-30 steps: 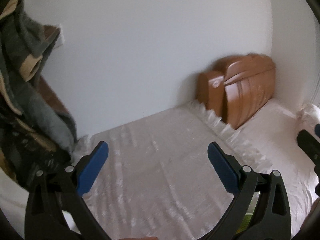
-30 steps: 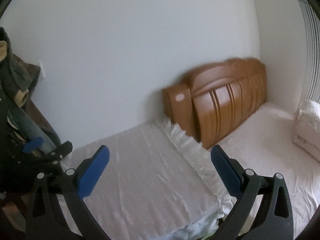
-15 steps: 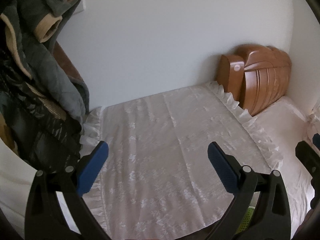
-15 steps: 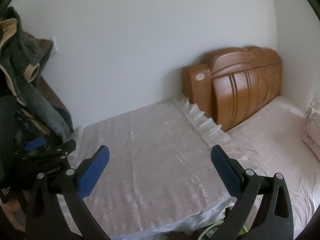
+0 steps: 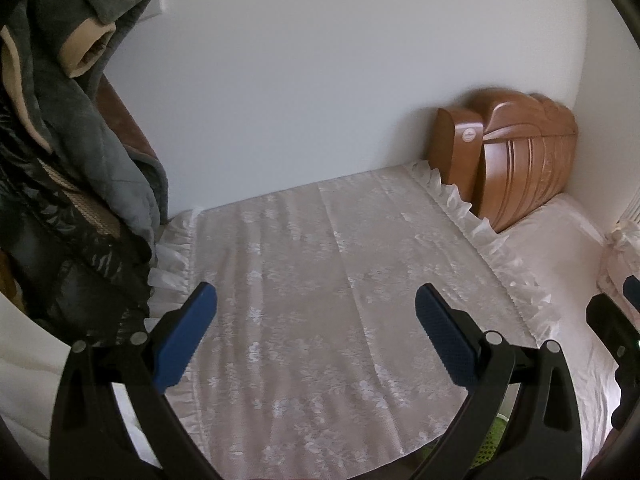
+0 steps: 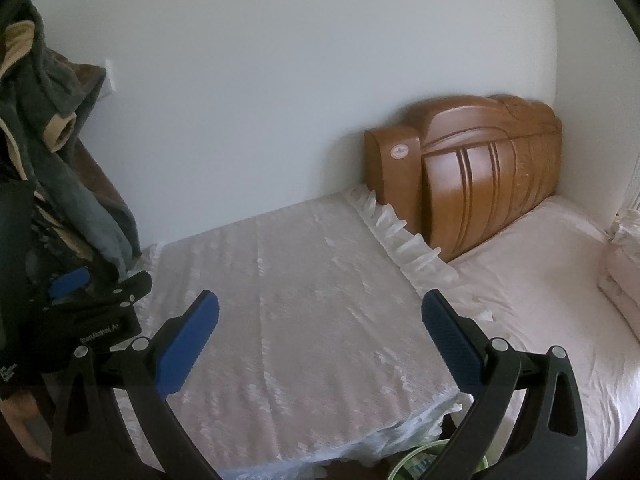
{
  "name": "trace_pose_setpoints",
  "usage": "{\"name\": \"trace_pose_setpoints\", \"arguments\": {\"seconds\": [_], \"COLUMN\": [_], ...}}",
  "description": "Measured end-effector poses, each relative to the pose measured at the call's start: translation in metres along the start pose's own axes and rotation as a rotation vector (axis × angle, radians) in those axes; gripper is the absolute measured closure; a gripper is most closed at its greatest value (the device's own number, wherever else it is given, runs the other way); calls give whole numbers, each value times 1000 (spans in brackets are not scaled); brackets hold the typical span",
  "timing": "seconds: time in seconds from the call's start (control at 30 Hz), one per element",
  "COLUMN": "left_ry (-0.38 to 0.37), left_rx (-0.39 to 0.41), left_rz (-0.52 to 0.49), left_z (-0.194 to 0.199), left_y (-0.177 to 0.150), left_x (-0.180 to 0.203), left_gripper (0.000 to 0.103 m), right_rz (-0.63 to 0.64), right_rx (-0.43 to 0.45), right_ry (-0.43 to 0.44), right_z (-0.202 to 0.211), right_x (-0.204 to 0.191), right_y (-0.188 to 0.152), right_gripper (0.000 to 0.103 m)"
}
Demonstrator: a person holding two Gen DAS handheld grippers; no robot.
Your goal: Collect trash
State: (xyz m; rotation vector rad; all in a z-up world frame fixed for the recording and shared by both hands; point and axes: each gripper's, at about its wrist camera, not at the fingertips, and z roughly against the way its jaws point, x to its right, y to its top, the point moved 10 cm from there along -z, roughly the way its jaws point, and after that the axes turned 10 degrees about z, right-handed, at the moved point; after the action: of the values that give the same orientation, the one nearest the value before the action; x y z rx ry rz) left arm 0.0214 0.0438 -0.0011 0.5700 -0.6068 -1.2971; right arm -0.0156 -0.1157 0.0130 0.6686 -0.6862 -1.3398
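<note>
Blue pads tip both tools, two per gripper. The left gripper (image 5: 316, 320) has its fingers spread wide with nothing between them, and the right gripper (image 6: 320, 328) is spread the same way, also holding nothing. Both hang above one lace cloth (image 5: 320, 300) with a frilled edge, laid flat over a low surface beside one white wall (image 5: 320, 60). One wooden headboard (image 6: 480, 168) stands at the far end of the cloth, against the wall, with a round white sticker on its near post. One bed (image 6: 540, 280) in pale sheets runs along the right, just beside the cloth. Dark clothes (image 5: 60, 140) hang in one heap at the left edge. Under the cloth's near edge, a green bin (image 6: 420, 462) shows only in part; whatever trash it holds is too hidden to count. No loose trash can be made out on the cloth.
</note>
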Motion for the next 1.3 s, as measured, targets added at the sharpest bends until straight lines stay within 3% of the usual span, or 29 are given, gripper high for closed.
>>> {"name": "trace_pose_setpoints", "arguments": {"seconds": [1.3], "left_ry": [-16], "left_rx": [-21], "left_rz": [-20], "left_z": [-14], "left_y": [5], "left_x": [6], "left_gripper": [8], "right_rz": [-3], "right_rx": [-12], "right_ry": [-19], "right_z": [-4], "right_x": [14], "right_y": [-2], "right_gripper": [2]}}
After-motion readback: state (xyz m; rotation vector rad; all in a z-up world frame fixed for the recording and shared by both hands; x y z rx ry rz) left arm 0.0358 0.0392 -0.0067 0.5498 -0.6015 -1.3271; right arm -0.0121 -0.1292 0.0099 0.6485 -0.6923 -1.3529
